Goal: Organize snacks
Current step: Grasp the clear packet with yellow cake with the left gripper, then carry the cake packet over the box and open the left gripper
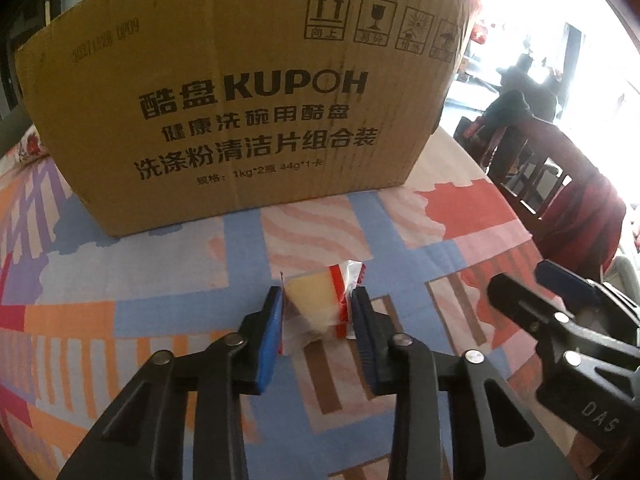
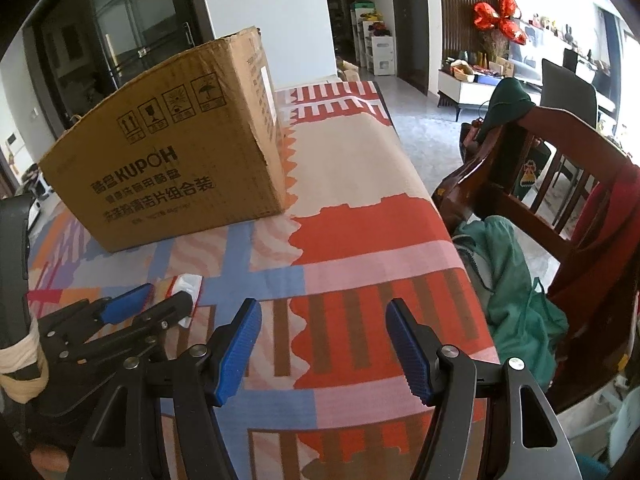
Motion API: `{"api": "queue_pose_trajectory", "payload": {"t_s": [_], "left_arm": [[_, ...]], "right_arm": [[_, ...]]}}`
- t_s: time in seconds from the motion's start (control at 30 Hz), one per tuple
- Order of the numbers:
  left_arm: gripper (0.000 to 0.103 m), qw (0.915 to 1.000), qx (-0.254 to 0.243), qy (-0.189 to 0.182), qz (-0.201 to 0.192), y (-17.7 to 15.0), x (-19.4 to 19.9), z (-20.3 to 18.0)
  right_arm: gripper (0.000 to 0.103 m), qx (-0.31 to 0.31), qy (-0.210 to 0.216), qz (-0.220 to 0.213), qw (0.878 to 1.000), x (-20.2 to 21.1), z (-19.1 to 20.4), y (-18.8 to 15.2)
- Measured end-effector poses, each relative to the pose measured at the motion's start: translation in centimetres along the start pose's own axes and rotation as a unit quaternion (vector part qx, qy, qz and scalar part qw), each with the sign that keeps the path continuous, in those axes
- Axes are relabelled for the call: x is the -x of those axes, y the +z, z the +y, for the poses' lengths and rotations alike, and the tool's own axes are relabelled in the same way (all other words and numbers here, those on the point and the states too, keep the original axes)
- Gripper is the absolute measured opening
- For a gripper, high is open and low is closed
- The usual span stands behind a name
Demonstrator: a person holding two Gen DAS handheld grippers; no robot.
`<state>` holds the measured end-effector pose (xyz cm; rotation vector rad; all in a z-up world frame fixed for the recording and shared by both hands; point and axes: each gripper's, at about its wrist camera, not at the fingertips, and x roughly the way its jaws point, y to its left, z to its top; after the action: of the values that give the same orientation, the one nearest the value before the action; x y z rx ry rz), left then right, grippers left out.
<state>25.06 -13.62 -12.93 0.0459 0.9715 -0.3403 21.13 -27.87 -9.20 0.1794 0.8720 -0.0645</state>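
Note:
A small snack in a clear wrapper with red stripes lies on the patterned tablecloth. My left gripper has its blue pads on both sides of the snack, closed against the wrapper. A large brown KUPOH cardboard box stands just behind it. In the right wrist view, my right gripper is open and empty above the cloth. There the left gripper shows at the left with the snack between its fingers, and the box stands behind.
A wooden chair draped with red and green clothes stands by the table's right edge. The table's right edge drops to a tiled floor. The right gripper also shows at the right of the left wrist view.

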Motion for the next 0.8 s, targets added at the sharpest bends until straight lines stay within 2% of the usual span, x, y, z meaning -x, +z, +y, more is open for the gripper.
{"api": "queue_pose_trajectory", "payload": {"t_s": [0.3,0.8], "left_arm": [[0.032,0.9998,0.012,-0.002,-0.019,-0.2,3.0,1.7],[0.032,0.9966,0.019,-0.008,-0.080,0.5,11.2,3.5]], "right_arm": [[0.066,0.013,0.004,-0.007,1.000,1.1,1.1,0.2],[0.066,0.033,0.021,-0.046,0.998,6.0,3.8,1.4]]}}
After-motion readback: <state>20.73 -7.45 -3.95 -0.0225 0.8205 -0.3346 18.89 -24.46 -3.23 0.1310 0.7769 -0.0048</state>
